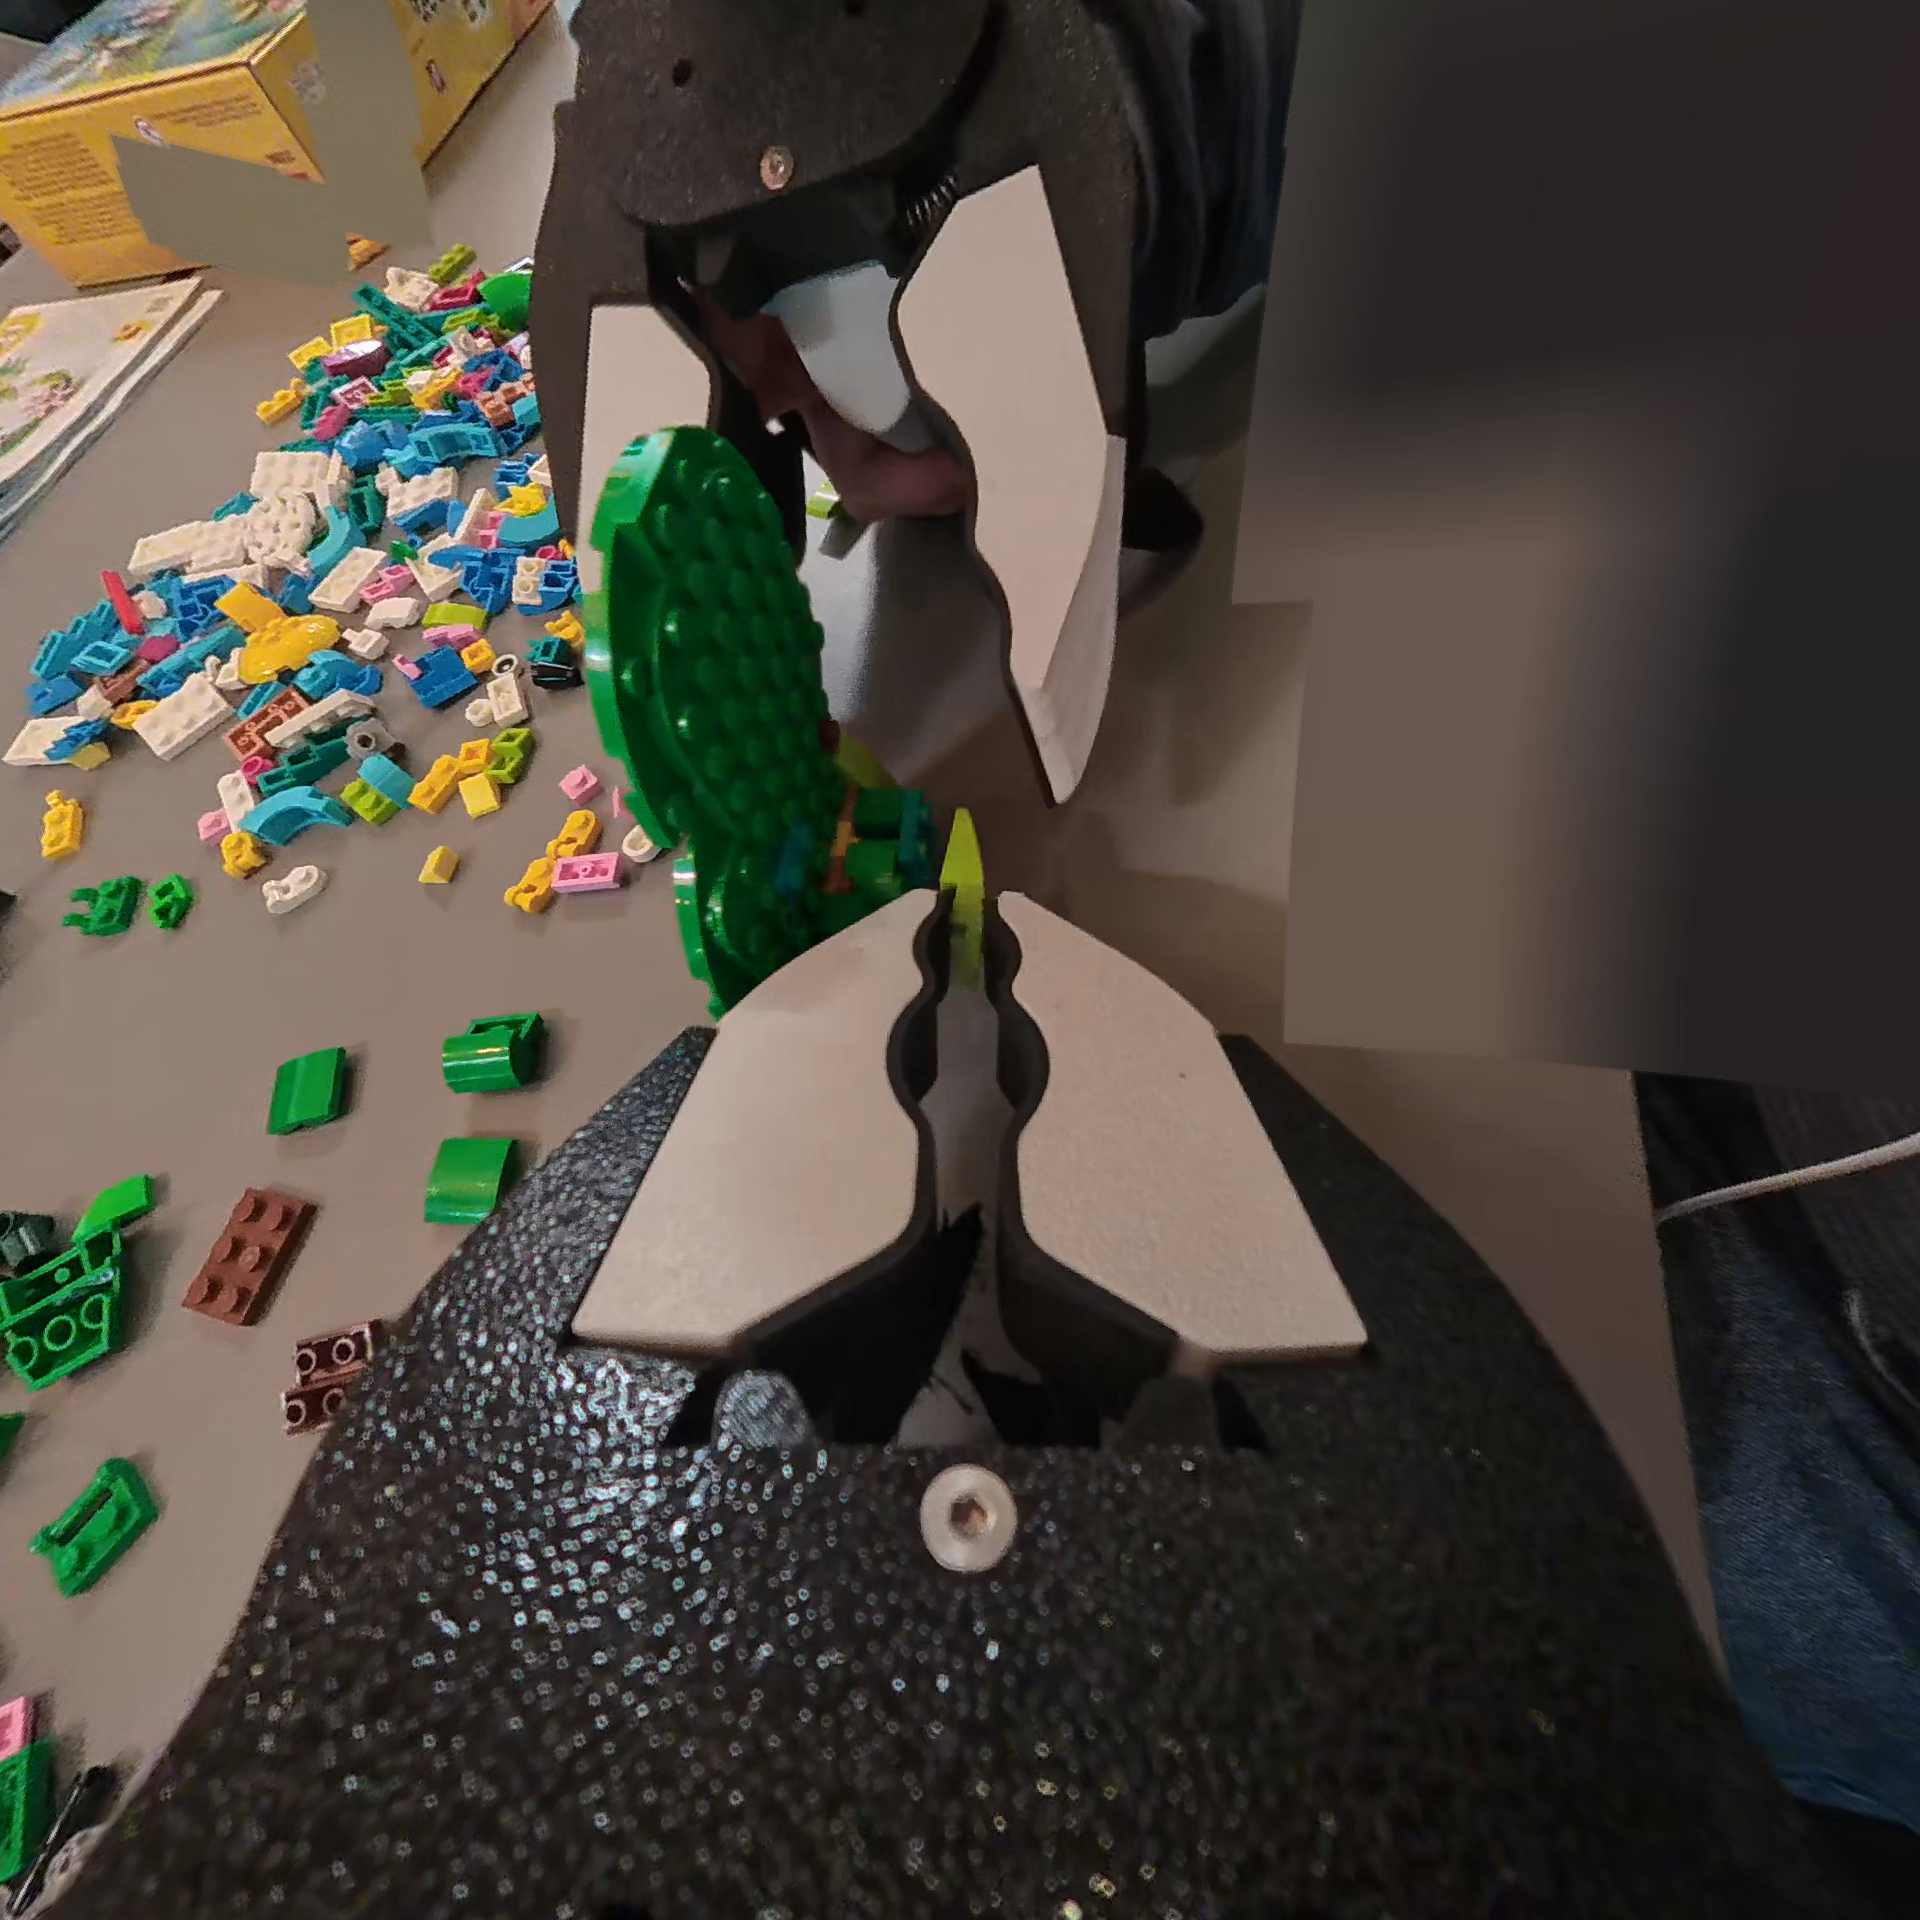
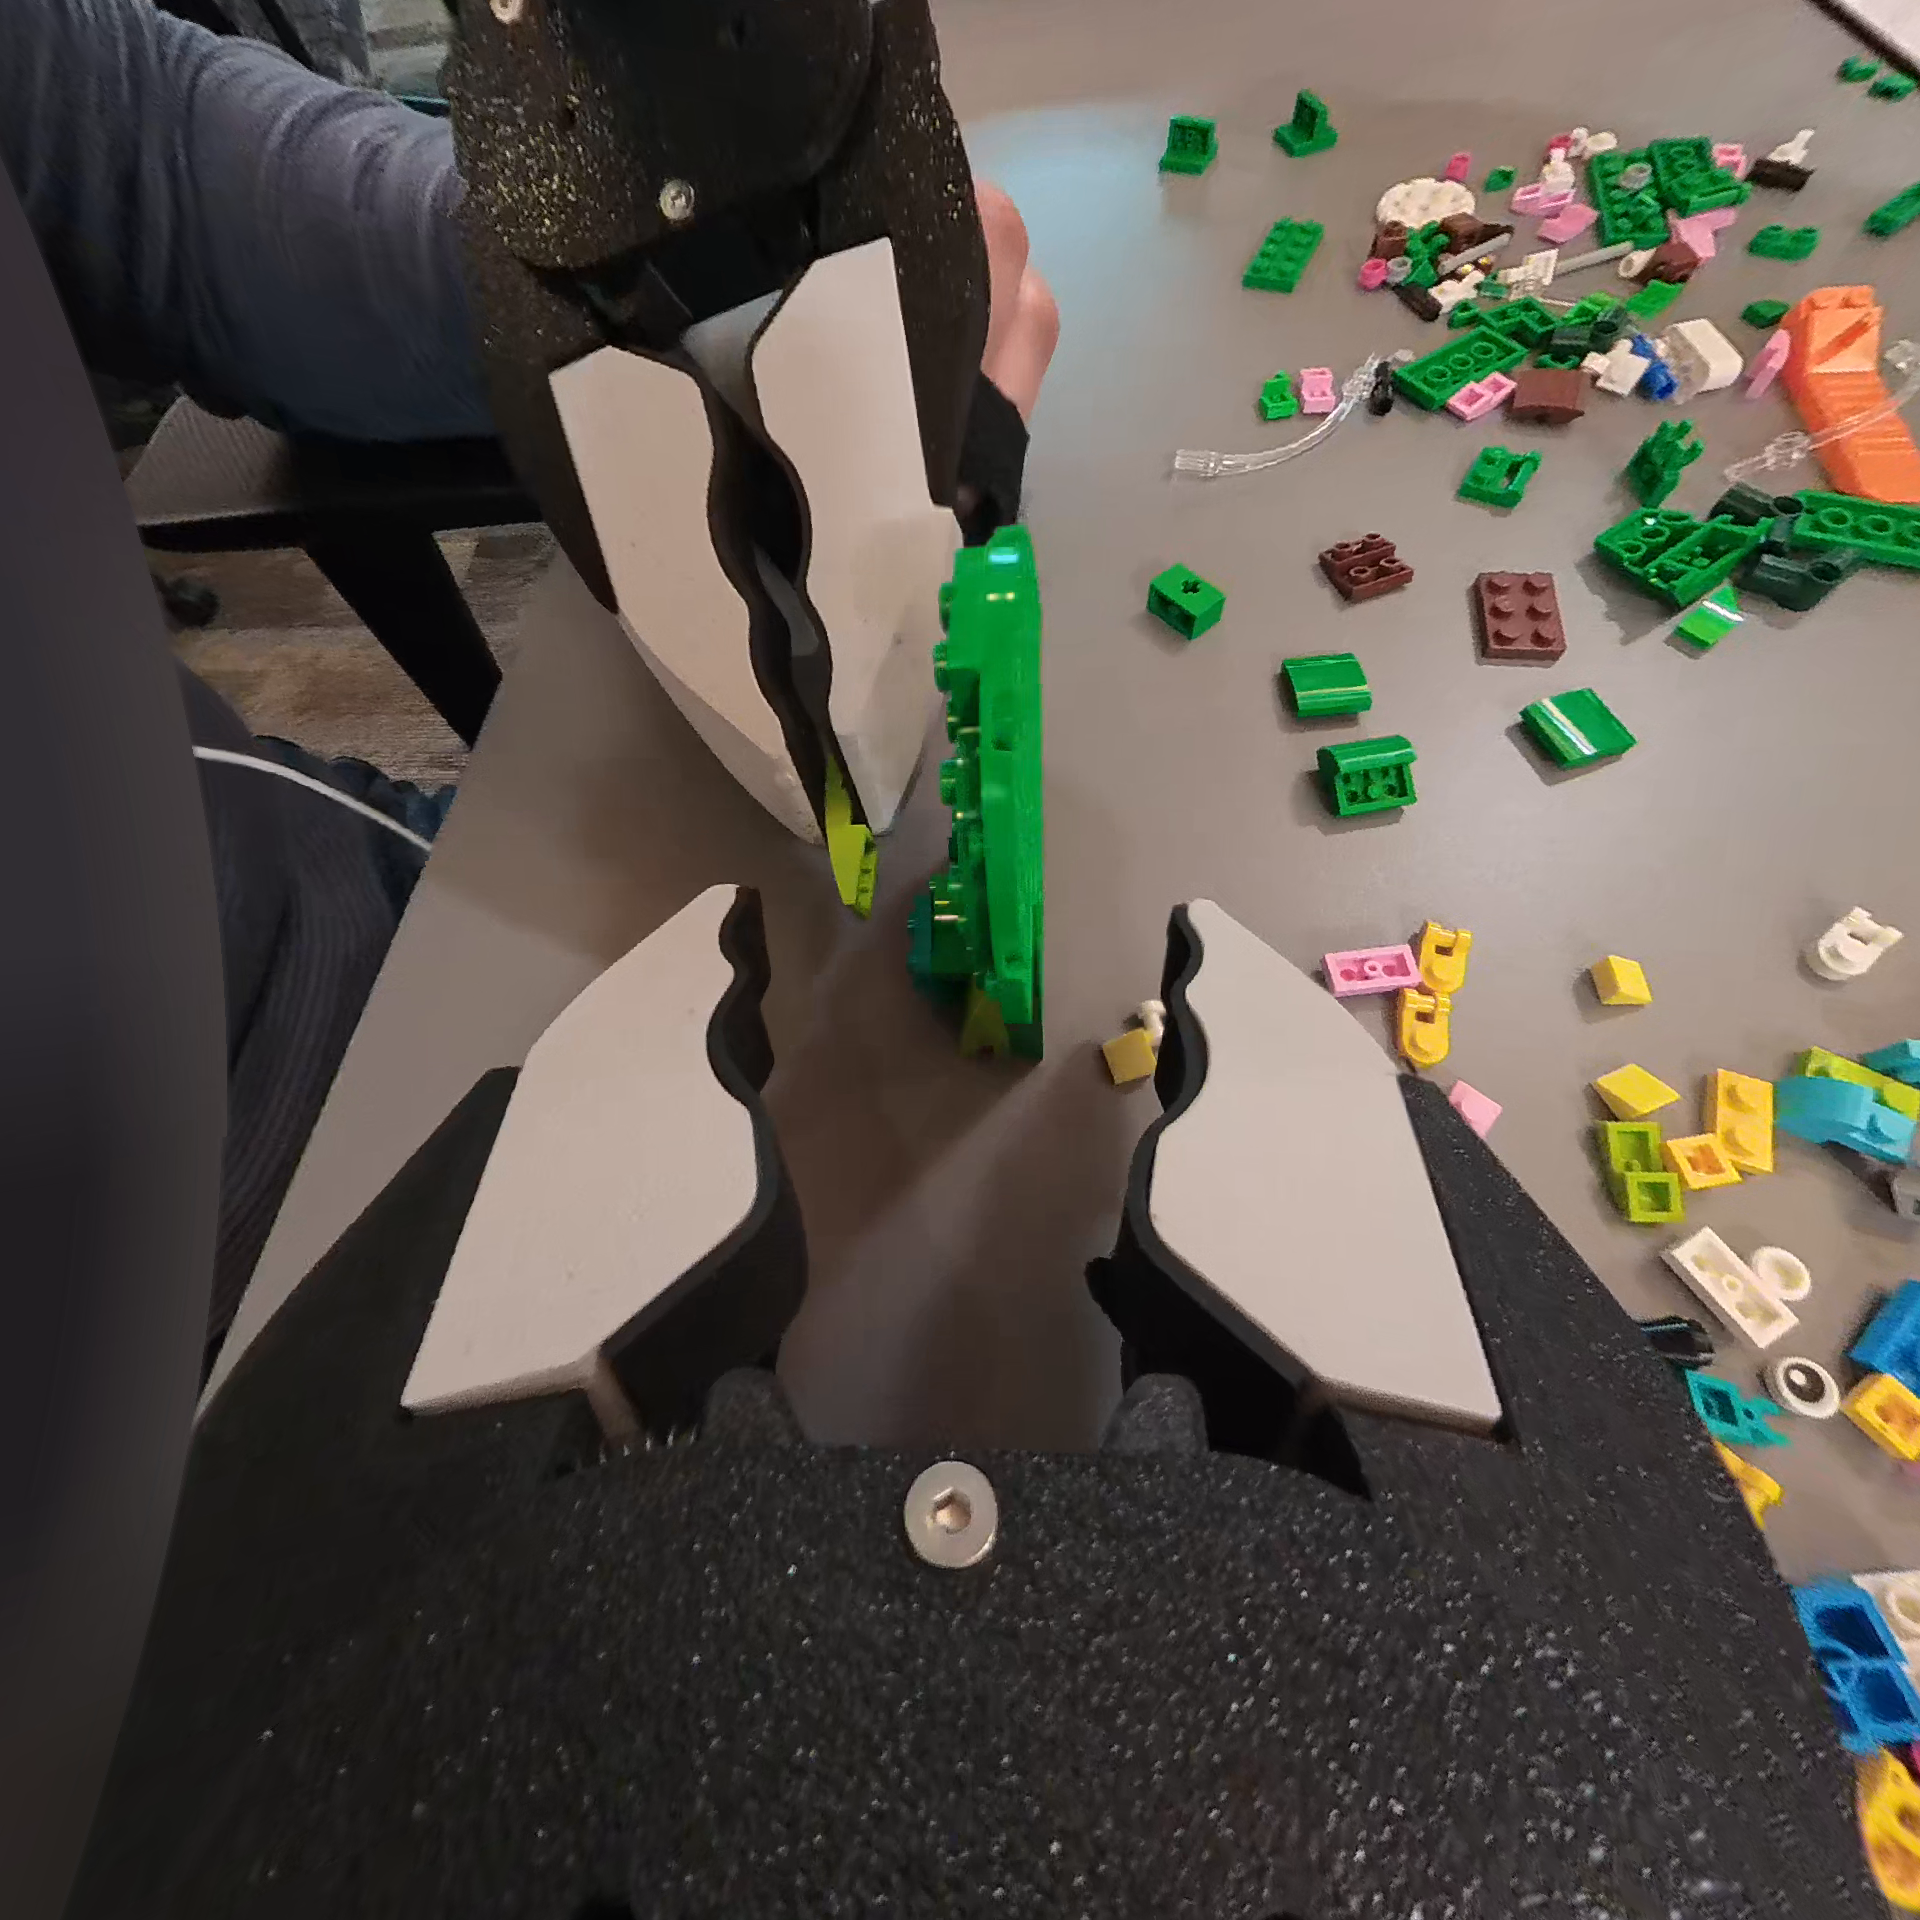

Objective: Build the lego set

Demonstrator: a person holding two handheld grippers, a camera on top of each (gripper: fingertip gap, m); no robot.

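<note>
Lego base plate (image 2: 997, 790), mid-frame, stands on edge on the table (image 2: 1195, 831) w/ our right gripper (image 2: 966, 914) released around it, so our left gripper (image 1: 961, 925), clenched on a lime piece (image 1: 964, 883), can reach its studs.

The left wrist view is taken from just behind the left gripper (image 1: 961, 914), close to the grey table (image 1: 582, 987), aimed straight at the right gripper (image 1: 831, 582). The right wrist view is taken from the opposite side, facing back. The upright green baseplate (image 1: 717, 665) (image 2: 1003, 790) between them is shared, seen studded in one view and edge-on in the other.
</note>
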